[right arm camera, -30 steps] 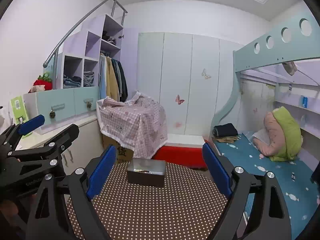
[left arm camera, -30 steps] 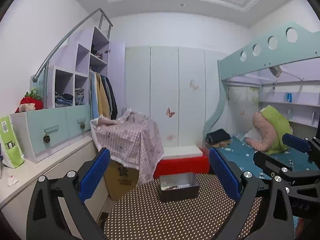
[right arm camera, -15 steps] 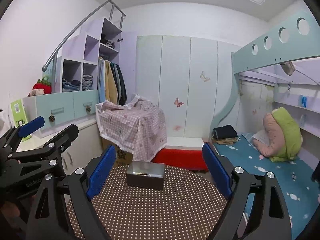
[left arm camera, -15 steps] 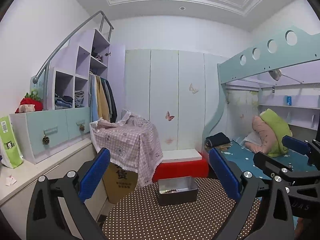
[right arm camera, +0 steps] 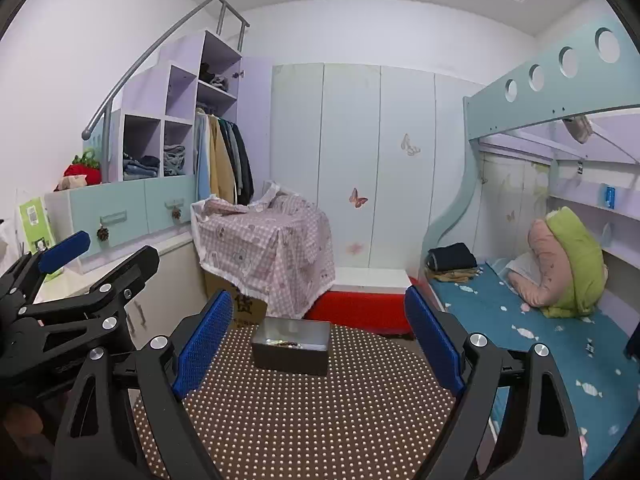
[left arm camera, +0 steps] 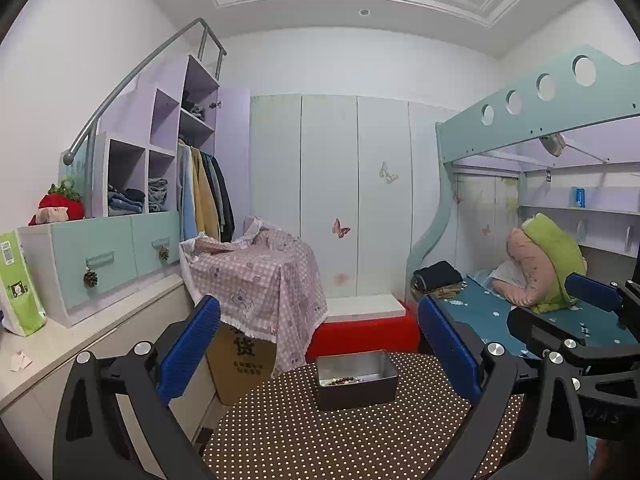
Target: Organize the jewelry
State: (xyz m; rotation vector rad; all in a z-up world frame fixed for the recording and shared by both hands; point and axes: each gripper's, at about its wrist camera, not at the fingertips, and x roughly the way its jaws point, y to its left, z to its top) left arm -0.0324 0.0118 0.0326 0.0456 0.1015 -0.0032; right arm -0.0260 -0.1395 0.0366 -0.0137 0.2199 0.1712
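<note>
Comparing earlier views, the metal box (left arm camera: pixel 356 380) sat lower in both; left gripper (left arm camera: pixel 320 352) and right gripper (right arm camera: pixel 318 340), jaws spread, held nothing, beads (left arm camera: pixel 344 380) untouched inside.

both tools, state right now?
Left tool: open, holding nothing.
Right tool: open, holding nothing.
</note>
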